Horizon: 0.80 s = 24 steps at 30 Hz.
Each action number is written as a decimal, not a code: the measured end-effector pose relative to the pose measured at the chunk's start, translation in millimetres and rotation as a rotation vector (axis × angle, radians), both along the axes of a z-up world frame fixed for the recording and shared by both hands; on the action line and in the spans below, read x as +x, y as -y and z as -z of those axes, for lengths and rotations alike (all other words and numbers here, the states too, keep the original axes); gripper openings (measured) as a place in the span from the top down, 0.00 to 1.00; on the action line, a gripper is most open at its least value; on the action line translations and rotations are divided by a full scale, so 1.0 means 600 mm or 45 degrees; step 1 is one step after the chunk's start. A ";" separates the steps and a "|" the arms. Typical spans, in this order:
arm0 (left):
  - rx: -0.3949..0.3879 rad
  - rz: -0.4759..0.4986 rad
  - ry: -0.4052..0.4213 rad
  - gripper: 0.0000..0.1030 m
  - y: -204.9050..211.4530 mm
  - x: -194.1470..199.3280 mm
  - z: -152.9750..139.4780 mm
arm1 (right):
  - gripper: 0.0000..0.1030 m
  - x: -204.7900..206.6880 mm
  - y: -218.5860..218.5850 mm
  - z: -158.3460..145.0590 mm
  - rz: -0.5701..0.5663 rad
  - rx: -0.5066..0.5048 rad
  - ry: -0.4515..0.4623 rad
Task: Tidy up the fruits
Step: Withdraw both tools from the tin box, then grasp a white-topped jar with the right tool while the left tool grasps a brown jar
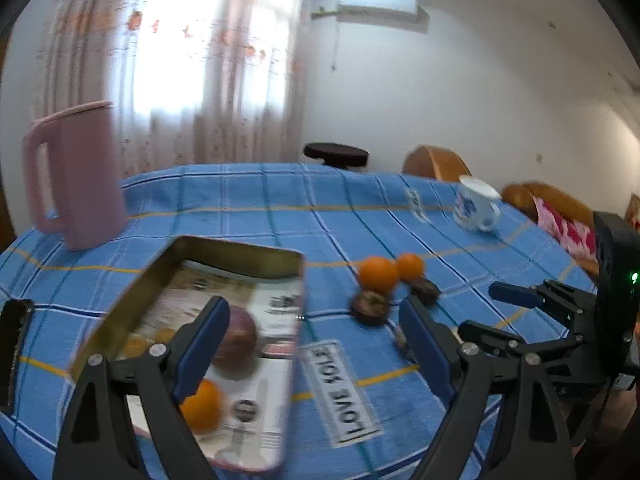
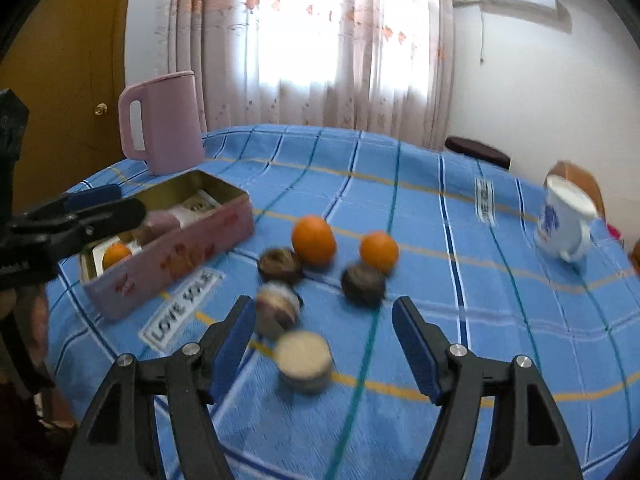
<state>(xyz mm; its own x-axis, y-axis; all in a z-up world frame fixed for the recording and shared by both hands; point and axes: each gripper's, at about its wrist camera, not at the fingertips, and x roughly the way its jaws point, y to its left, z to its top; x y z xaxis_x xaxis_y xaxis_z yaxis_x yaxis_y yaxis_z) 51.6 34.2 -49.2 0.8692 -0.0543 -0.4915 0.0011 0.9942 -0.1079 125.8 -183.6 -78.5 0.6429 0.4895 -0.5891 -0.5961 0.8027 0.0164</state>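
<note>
Blue checked cloth covers the surface (image 2: pixel 500 320). Loose fruits (image 2: pixel 314 240) lie just ahead of the right tool (image 2: pixel 324 320), nearer than the left tool (image 1: pixel 316 328); both tools gape empty, tin (image 2: pixel 176 256) to the left.

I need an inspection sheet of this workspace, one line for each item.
Surface: round table under blue checked cloth.
Job's things: pink rectangular metal tin holding an orange and a purple fruit; two loose oranges and several dark round fruits on the cloth.
Clutter: pink plastic jug; white mug with blue print.
Grippers: left claw open, over the tin's edge; right claw open, above the loose fruits.
Cables: nothing seen.
Surroundings: curtained window, wall air conditioner, dark round stool.
</note>
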 end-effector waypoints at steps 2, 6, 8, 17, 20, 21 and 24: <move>0.014 0.028 -0.017 0.14 0.021 0.007 0.005 | 0.31 0.000 0.006 0.010 -0.012 0.008 -0.029; 0.051 0.072 -0.052 0.14 0.053 0.019 0.015 | 0.33 0.004 -0.002 0.027 -0.063 -0.026 -0.080; 0.062 0.075 -0.074 0.14 0.059 0.028 0.022 | 0.54 0.008 -0.013 0.036 -0.072 -0.056 -0.096; 0.064 0.132 -0.130 0.14 0.088 0.054 0.033 | 0.66 0.024 0.012 0.033 -0.003 -0.010 -0.121; 0.071 0.159 -0.158 0.16 0.105 0.070 0.037 | 0.66 0.039 0.031 0.028 0.058 0.024 -0.136; 0.075 0.167 -0.170 0.18 0.109 0.077 0.039 | 0.66 0.041 0.034 0.026 0.066 0.029 -0.131; 0.042 0.209 -0.239 0.29 0.119 0.101 0.049 | 0.66 0.042 0.035 0.017 0.094 0.008 -0.102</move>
<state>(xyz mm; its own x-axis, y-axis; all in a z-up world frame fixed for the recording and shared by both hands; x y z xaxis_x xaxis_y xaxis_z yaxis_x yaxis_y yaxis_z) 112.1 -37.5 -78.9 0.7433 -0.1680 -0.6475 0.1456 0.9854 -0.0886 151.1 -204.7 -88.5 0.6286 0.4463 -0.6369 -0.5316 0.8443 0.0670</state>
